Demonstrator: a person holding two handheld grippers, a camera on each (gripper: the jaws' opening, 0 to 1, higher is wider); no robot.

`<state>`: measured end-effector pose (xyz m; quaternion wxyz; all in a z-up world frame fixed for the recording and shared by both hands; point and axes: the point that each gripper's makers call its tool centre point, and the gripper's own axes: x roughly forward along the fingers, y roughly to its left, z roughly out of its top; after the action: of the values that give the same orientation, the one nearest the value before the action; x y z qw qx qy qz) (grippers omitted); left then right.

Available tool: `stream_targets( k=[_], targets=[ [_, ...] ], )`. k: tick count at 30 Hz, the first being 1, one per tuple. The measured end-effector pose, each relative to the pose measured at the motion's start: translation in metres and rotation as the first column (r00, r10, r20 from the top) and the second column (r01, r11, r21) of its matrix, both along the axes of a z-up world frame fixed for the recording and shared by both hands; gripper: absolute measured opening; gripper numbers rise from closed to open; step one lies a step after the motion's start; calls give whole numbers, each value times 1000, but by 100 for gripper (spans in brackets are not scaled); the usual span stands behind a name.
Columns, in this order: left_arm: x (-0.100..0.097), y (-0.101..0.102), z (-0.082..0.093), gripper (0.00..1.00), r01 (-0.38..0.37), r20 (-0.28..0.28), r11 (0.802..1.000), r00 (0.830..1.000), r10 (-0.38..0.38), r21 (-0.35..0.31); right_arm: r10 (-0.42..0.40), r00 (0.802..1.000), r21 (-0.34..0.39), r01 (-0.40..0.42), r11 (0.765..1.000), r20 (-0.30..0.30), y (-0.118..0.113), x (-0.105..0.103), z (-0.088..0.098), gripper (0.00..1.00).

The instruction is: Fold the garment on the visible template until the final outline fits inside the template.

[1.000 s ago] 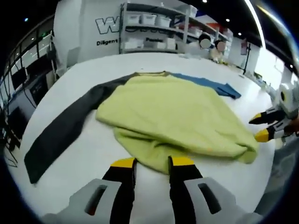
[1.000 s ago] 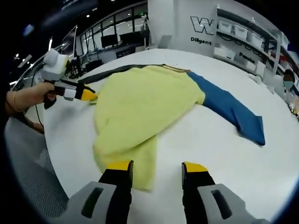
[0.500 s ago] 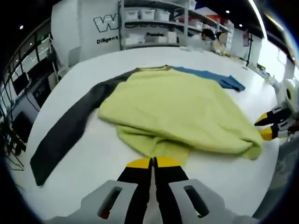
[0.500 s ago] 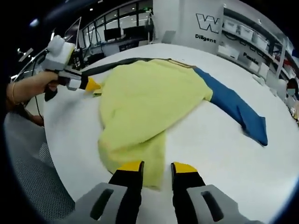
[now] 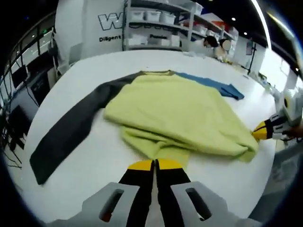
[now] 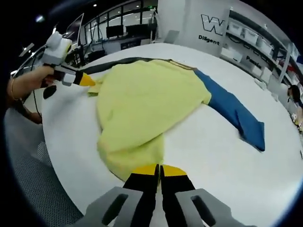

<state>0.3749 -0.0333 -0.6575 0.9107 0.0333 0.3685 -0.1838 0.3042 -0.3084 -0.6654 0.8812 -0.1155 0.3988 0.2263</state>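
Spread across the white table (image 5: 94, 156): a yellow-green garment (image 5: 184, 113), dark sleeve (image 5: 66, 135) flung one way, blue sleeve (image 6: 234, 111) the other. Left gripper (image 5: 155, 164) clamped on the near hem, yellow tips pressed together over a pinch of cloth. Right gripper (image 6: 159, 169) likewise clenched on the opposite bottom corner. 2 grips, both on fabric. Shelving (image 5: 156, 23) behind.

Large white bench (image 5: 109, 156) with a rounded edge. Behind it, metal shelving (image 5: 156, 23) carries white storage bins (image 5: 150, 15). A white wall panel (image 5: 90, 28) bears dark lettering. Computer monitors (image 6: 124, 31) stand along a dark glazed partition at the far side.
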Motion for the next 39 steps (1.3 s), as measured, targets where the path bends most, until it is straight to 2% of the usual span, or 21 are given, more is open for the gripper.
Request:
stream_targets(
  k=[2,5,7,8,10,13,14,17,19,20,23,27,29,32,39],
  targets=[
    [-5,10,1,1,5,-22,999,1000,-4,40,-35,999,21,36,999,-12,-5,-1,6,0],
    [-9,19,6,1,10,-31,1000,999,-9,29,-85,996,60,86,994,-16,-12,-3,16,0],
    [-14,24,9,1,4,-50,1000,999,-3,20,-153,986,149,162,975,-72,-15,-6,21,0],
    [-19,28,10,1,-5,-78,1000,997,6,14,-200,975,195,215,957,-96,-18,-4,25,0],
    [-27,33,15,1,-11,-91,1000,996,11,1,-257,958,220,279,935,-125,-27,-5,30,0],
    [-37,37,21,1,-21,-108,999,994,17,-32,-267,957,215,285,934,-110,-32,-6,37,0],
    [-43,38,25,1,-15,-110,999,994,10,-48,-291,950,222,311,924,-117,-34,-9,41,0],
    [-50,42,29,1,-8,-121,998,993,2,-56,-306,944,231,326,917,-121,-34,-13,49,0],
    [-56,42,33,1,-22,-160,993,987,3,-114,-307,944,241,328,913,-120,-31,-16,54,0],
    [-57,43,35,1,-24,-167,992,986,2,-127,-306,947,245,322,914,-100,-31,-14,57,0],
    [-60,44,43,1,-15,-175,986,985,-15,-167,-299,951,178,308,935,-79,-34,-17,58,0],
    [-68,42,48,1,-3,-195,980,980,-37,-201,-306,950,163,313,936,-65,-36,-20,61,0],
    [-73,41,45,1,12,-203,982,978,-51,-190,-306,950,140,311,940,-56,-38,-23,58,0],
    [-84,39,36,1,41,-223,987,972,-75,-155,-265,963,62,268,962,-47,-39,-32,51,0],
    [-107,38,6,1,85,-281,993,954,-104,-79,-250,959,-9,251,968,-132,-40,-51,18,0]
  ],
)
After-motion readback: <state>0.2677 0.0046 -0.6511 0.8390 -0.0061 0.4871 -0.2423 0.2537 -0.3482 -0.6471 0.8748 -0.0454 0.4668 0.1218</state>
